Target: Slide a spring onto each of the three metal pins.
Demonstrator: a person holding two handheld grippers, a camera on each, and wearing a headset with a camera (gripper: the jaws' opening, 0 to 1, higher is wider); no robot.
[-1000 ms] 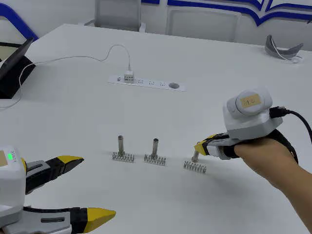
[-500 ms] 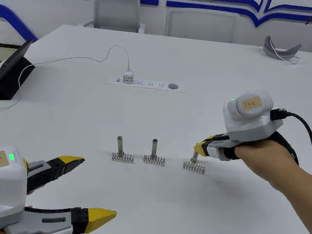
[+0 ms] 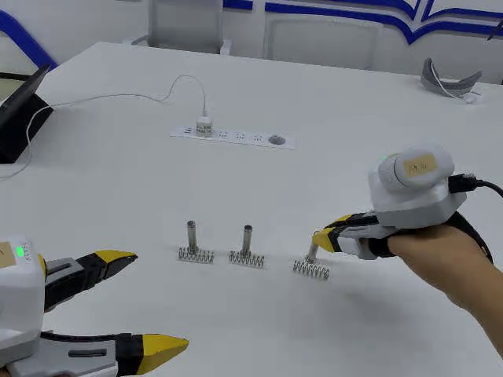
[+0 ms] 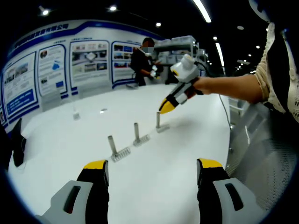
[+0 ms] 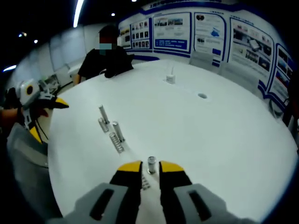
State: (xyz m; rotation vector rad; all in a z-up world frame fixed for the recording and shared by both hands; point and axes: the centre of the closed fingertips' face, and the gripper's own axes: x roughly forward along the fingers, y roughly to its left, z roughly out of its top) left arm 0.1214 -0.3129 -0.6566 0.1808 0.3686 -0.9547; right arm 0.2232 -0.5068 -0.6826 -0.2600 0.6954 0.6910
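Little has been moved since the earlier frame: the right gripper (image 3: 322,239) is kept at the rightmost pin (image 5: 151,162), fingers close about it though a clamp cannot be told, the left gripper (image 4: 152,164) is held with fingers wide apart and empty, and with the springs (image 3: 311,270) lying on the table (image 3: 354,141) by the pins, the pin could be toppled by a sideways nudge.

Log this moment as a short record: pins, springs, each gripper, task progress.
pins (head view): left pin, middle pin, right pin, all upright on the table
springs: left spring, middle spring, right spring, each lying flat at its pin's foot
left gripper: open, holds nothing, short of the pins
right gripper: jaw tips either side of the right pin's top; contact unclear
progress: no spring on a pin yet
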